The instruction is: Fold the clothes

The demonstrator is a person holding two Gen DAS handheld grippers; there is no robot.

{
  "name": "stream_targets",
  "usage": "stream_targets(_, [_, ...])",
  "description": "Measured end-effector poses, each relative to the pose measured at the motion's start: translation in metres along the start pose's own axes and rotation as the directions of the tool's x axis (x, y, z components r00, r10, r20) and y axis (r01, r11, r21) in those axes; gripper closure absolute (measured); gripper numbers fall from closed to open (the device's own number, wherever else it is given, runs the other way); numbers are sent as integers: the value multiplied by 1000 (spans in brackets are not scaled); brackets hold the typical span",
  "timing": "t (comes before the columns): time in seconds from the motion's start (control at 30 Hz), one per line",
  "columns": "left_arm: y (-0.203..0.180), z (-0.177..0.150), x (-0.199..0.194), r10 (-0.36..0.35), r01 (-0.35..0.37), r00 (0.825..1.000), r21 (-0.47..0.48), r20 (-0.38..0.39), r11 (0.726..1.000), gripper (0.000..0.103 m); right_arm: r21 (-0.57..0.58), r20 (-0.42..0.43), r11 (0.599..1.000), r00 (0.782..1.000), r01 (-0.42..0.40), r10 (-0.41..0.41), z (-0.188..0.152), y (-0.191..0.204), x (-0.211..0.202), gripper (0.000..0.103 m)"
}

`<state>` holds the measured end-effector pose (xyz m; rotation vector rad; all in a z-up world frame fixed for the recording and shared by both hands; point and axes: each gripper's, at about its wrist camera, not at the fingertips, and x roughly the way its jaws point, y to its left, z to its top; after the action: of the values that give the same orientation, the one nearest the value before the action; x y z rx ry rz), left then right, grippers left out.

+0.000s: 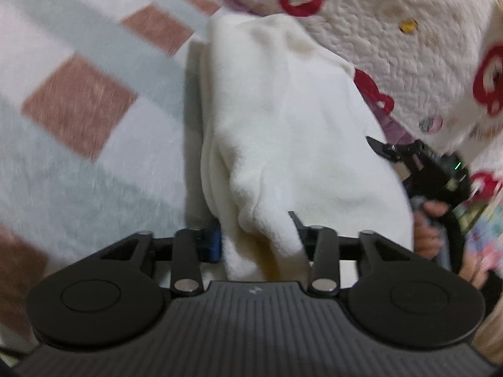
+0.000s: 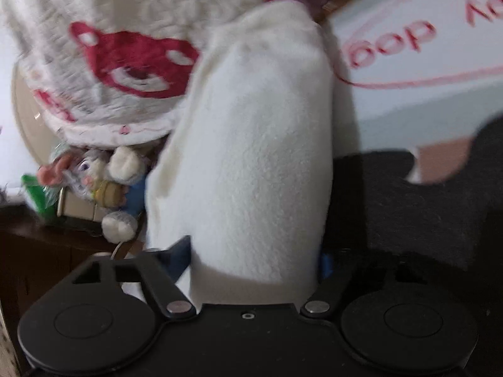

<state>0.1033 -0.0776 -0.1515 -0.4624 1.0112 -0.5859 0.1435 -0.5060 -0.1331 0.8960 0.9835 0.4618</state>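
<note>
L gripper point(image 1: 257, 242) is closed on a bunched fold of the cream fleece point(image 1: 283, 119), jaws narrow. R gripper point(image 2: 254, 251) holds a thicker wad of it point(image 2: 251, 144), jaws fairly wide, pads touching cloth. The fleece hangs over the checked blanket point(image 1: 78, 103), bear quilt point(image 1: 408, 47) at 1 o'clock. Risk: the R grip looks loose, so the wad may slip out; uneven pull would skew the fold.

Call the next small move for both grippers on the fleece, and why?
Probably lower both together and lay the fleece flat on the blanket. The left gripper and right gripper each have fleece bunched between the fingers, and it hangs in thick uneven folds, not yet a neat fold.
</note>
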Motion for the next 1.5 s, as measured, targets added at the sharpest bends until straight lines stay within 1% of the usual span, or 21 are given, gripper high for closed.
stream_targets(0.03, [-9,0,-4,22,-23,1000,55,21,998,75,-35,12,999,1000,-8,9,-1,6,-4,46])
stream_targets(0.1, [-24,0,-11,49,-56,997,139,52,989,75,-88,39,996,999,-18,21,-6,19,-13,48])
stream_targets(0.17, [-30,2,-15,47,-58,996,165,71,985,76,-130,68,991,997,-31,41,-8,31,-19,49])
stream_targets(0.33, [-24,8,-26,-15,2,995,132,100,991,76,-191,120,980,990,-53,77,-6,52,-34,50])
stream_targets(0.4, [-22,10,-28,-34,21,994,119,106,993,76,-187,131,981,988,-58,84,-6,53,-38,50])
stream_targets(0.47, [-23,10,-26,-37,25,994,113,105,993,76,-177,138,982,987,-61,86,-5,51,-41,50])
stream_targets(0.5, [-24,9,-24,-33,21,994,116,102,993,76,-172,138,983,987,-59,83,-6,50,-41,50])
stream_targets(0.63, [-34,4,-12,24,-39,996,179,85,983,76,-164,128,985,990,-45,66,-11,42,-38,50])
stream_targets(0.77, [-34,7,-15,14,-28,997,173,79,985,77,-172,125,984,989,-51,74,-14,42,-39,50])
stream_targets(0.87, [-30,11,-25,-2,-14,995,156,104,988,77,-194,124,978,988,-69,95,-13,53,-41,50])
stream_targets(1.0, [-29,18,-46,5,-30,987,157,158,987,77,-226,111,969,985,-104,131,-10,76,-39,50])
stream_targets(1.13, [-24,22,-73,19,-51,976,143,215,988,77,-258,93,955,980,-146,175,-7,100,-28,50])
stream_targets(1.23, [-18,23,-95,52,-88,964,128,259,988,77,-278,68,944,977,-178,204,-7,118,-15,50])
stream_targets(1.3, [-13,22,-109,106,-143,954,113,282,983,77,-293,48,935,974,-200,223,-8,132,-5,50])
stream_targets(1.4, [-9,20,-128,209,-249,934,110,289,962,77,-346,-1,912,972,-221,235,-15,157,19,50])
stream_targets(1.5, [-4,18,-152,304,-350,908,122,288,929,77,-413,-26,881,970,-232,243,-34,187,40,50])
